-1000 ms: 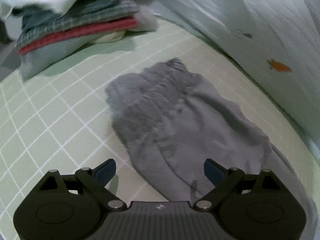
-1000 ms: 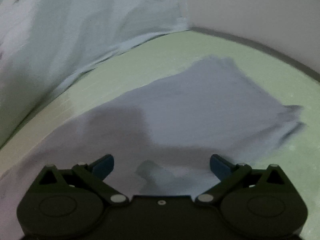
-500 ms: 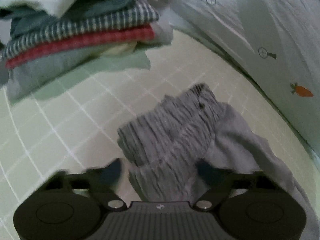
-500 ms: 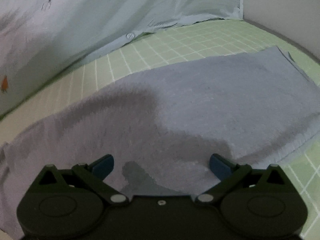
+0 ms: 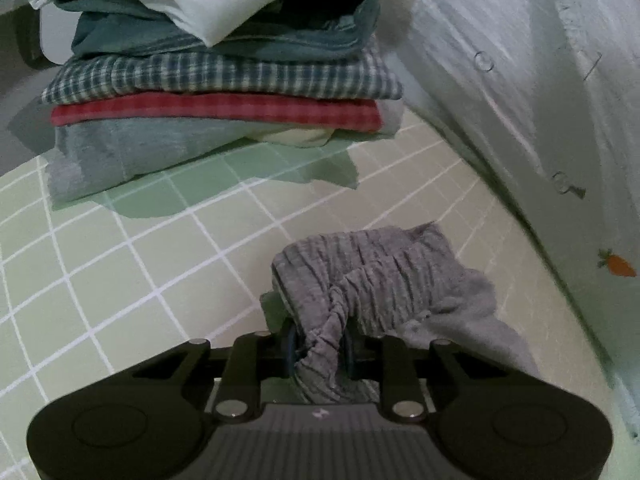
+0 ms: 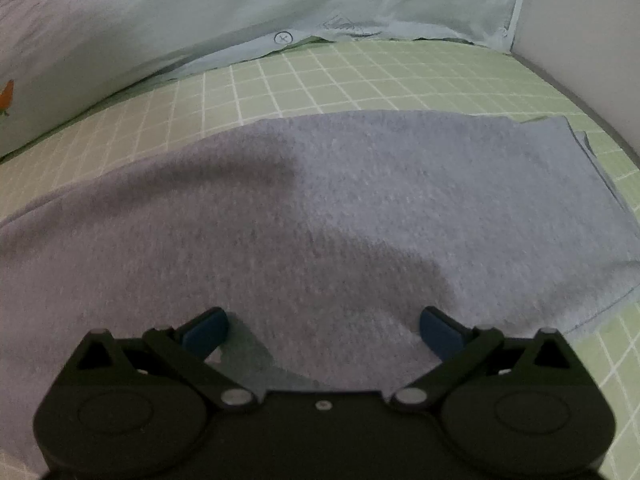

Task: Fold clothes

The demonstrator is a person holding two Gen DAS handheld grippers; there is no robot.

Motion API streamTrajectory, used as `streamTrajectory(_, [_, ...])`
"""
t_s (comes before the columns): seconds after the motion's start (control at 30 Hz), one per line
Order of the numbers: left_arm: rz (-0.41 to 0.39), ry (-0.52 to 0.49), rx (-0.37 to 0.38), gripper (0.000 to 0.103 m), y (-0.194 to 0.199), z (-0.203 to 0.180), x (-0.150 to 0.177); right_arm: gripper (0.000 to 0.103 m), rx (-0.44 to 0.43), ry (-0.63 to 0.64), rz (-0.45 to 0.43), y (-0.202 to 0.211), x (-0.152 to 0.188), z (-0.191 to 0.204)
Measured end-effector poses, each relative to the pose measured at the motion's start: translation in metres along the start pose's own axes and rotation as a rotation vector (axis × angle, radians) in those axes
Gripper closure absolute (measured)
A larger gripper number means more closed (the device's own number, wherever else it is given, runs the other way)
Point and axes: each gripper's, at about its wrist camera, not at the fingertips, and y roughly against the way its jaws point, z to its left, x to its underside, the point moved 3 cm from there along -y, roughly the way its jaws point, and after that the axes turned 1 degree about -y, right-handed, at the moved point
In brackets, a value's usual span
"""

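Note:
Grey shorts [image 5: 384, 280] lie on the green checked sheet [image 5: 120, 264], their gathered waistband bunched up in the left wrist view. My left gripper [image 5: 320, 354] has its jaws closing, and its pads press on a twisted fold of that waistband. In the right wrist view the flat leg end of the grey shorts [image 6: 360, 200] spreads across the sheet. My right gripper [image 6: 322, 332] stands open just above the cloth, the blue fingertips [image 6: 438, 330] wide apart and gripping nothing.
A stack of folded clothes [image 5: 224, 80] stands beyond the waistband, white on top, then blue, checked and red layers. A pale quilt with carrot prints [image 5: 560, 120] runs along the right and shows again as the pale quilt [image 6: 160, 20]. A white wall [image 6: 580, 32] borders the bed.
My left gripper moved up to the waistband and closed on it, bunching the cloth. My right gripper shifted sideways over the leg end and stayed open.

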Motion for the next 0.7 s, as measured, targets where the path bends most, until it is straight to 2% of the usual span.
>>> streamTrajectory(0.13, [-0.036, -0.072, 0.021, 0.085, 0.016, -0.024, 0.0, 0.0, -0.004, 0.0, -0.026, 0.002, 0.003, -0.001])
streamTrajectory(0.27, [-0.076, -0.196, 0.089, 0.086, 0.038, -0.066, 0.003, 0.0, -0.007, -0.001, -0.047, 0.003, 0.005, -0.001])
streamTrajectory(0.47, [-0.096, -0.462, 0.258, 0.086, 0.07, -0.154, 0.036, 0.0, -0.016, 0.003, -0.076, 0.004, 0.008, -0.001])
streamTrajectory(0.57, [-0.044, -0.627, 0.378, 0.086, 0.078, -0.197, 0.074, 0.0, -0.029, 0.012, -0.082, 0.005, 0.01, -0.003])
streamTrajectory(0.63, [0.02, -0.737, 0.444, 0.079, 0.078, -0.22, 0.103, 0.0, -0.037, 0.019, -0.087, 0.005, 0.01, -0.004])
streamTrajectory(0.67, [0.057, -0.791, 0.45, 0.069, 0.076, -0.226, 0.118, 0.0, -0.039, 0.021, -0.089, 0.006, 0.011, -0.004])
streamTrajectory(0.7, [0.095, -0.844, 0.455, 0.05, 0.074, -0.231, 0.133, 0.0, -0.04, 0.022, -0.088, 0.006, 0.011, -0.004])
